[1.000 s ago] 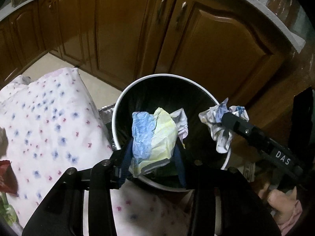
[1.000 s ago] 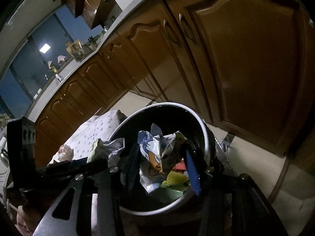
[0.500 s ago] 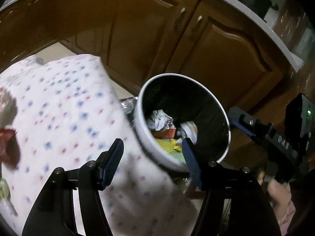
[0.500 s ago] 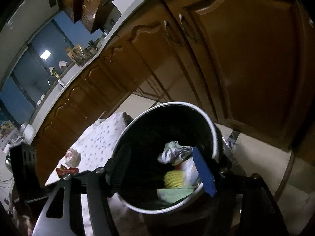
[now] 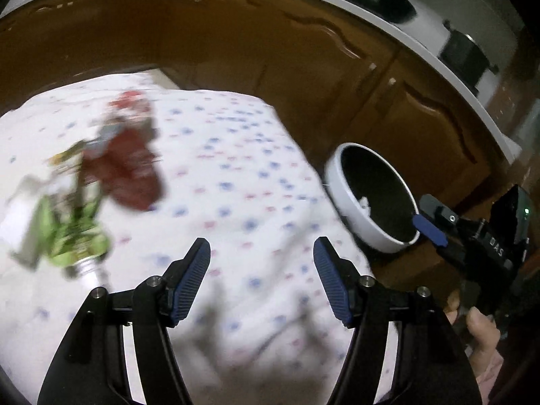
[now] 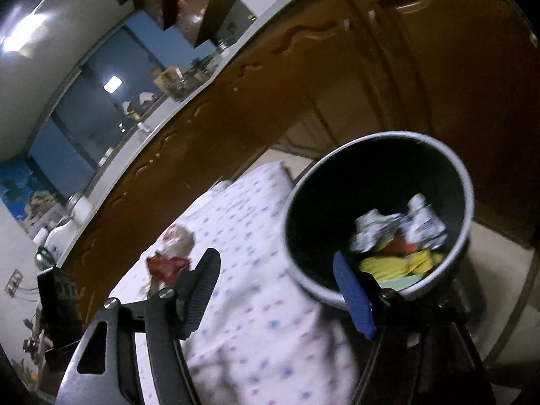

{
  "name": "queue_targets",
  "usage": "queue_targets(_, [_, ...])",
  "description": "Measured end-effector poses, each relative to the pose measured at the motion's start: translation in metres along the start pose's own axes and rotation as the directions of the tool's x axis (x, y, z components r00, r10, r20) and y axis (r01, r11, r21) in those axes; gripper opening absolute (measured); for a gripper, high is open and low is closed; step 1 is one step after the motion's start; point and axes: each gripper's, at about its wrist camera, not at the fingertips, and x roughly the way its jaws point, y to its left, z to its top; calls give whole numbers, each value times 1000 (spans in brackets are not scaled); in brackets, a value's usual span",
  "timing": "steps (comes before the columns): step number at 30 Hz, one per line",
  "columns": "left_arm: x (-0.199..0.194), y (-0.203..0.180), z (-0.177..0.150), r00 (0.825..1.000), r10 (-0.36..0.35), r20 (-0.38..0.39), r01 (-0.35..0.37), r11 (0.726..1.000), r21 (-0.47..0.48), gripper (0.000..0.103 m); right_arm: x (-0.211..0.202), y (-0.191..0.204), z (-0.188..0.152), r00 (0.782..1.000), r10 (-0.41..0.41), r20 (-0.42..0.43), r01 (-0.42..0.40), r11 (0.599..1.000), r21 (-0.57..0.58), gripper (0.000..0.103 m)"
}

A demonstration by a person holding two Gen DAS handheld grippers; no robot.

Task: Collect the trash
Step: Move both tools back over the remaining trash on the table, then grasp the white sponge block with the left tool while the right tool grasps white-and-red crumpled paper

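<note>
The trash bin (image 5: 337, 185) has a white rim and a black liner and stands beside the table with the flowered cloth (image 5: 236, 175). Crumpled paper (image 6: 398, 226) and a yellow wrapper (image 6: 398, 265) lie inside the bin (image 6: 337, 202). My left gripper (image 5: 260, 249) hangs open over the cloth with nothing between its pads. To its left lie a red wrapper (image 5: 131, 165) and blurred green packaging (image 5: 71, 233). My right gripper (image 6: 275, 260) is at the bin's near edge. Its jaws are opening and hold nothing. One of its fingers (image 5: 430, 227) shows by the rim.
Brown wooden cabinet doors (image 5: 337, 77) run behind the table and bin under a pale countertop with dark pots (image 5: 462, 54). A hand (image 5: 479, 330) holds the right gripper. The red wrapper (image 6: 167, 265) and a pale wad (image 6: 179, 236) lie farther along the cloth (image 6: 256, 320). Tiled floor (image 6: 499, 263) lies right of the bin.
Both grippers let their crumpled wrappers fall into the bin and opened. The left gripper swung left over the table; the right drew back from the bin mouth.
</note>
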Motion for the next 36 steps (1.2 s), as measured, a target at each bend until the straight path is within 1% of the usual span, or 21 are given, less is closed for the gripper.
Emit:
queue_targets(3, [-14, 23, -4, 1000, 19, 15, -18, 999, -36, 65, 10, 19, -8, 999, 30, -26, -31, 999, -28, 73])
queue_targets(8, [-36, 52, -10, 997, 64, 38, -62, 996, -57, 65, 27, 54, -22, 993, 92, -79, -98, 992, -79, 73])
queue_targets(13, [-56, 80, -14, 993, 103, 66, -96, 990, -99, 65, 49, 90, -33, 981, 143, -129, -162, 976, -146, 73])
queue_targets(18, [-70, 105, -14, 988, 130, 86, -117, 983, -139, 65, 71, 117, -36, 969, 178, -171, -207, 962, -176, 73])
queue_targets(20, [-74, 115, -12, 984, 153, 94, -137, 979, -151, 66, 80, 126, -36, 965, 187, -185, -221, 957, -186, 73])
queue_targets(22, [-77, 126, -8, 979, 176, 104, -157, 973, -171, 66, 90, 137, -35, 961, 195, -196, -234, 951, -201, 73])
queue_targets(24, [-77, 135, -3, 977, 186, 99, -167, 970, -179, 66, 102, 148, -29, 959, 202, -201, -244, 946, -216, 73])
queue_targets(26, [-78, 144, 2, 971, 213, 107, -191, 963, -189, 67, 119, 158, -19, 955, 210, -212, -255, 942, -218, 73])
queue_targets(28, [-75, 152, 5, 968, 232, 96, -213, 960, -179, 70, 137, 163, -10, 955, 202, -216, -248, 945, -212, 73])
queue_targets(29, [-73, 157, 5, 965, 248, 91, -229, 957, -177, 70, 148, 165, -4, 956, 195, -220, -240, 949, -204, 73])
queue_targets(31, [-70, 164, 4, 963, 256, 82, -240, 956, -166, 70, 169, 165, 5, 954, 189, -232, -231, 958, -170, 73])
queue_targets(33, [-66, 170, 3, 961, 267, 74, -254, 956, -144, 71, 189, 165, 12, 952, 184, -246, -224, 964, -143, 73])
queue_targets(35, [-60, 177, 2, 954, 294, 58, -286, 951, -113, 73, 207, 167, 16, 947, 178, -266, -218, 968, -128, 73])
queue_targets(36, [-56, 179, 2, 955, 292, 47, -286, 952, -106, 73, 220, 168, 17, 942, 175, -287, -215, 970, -114, 73])
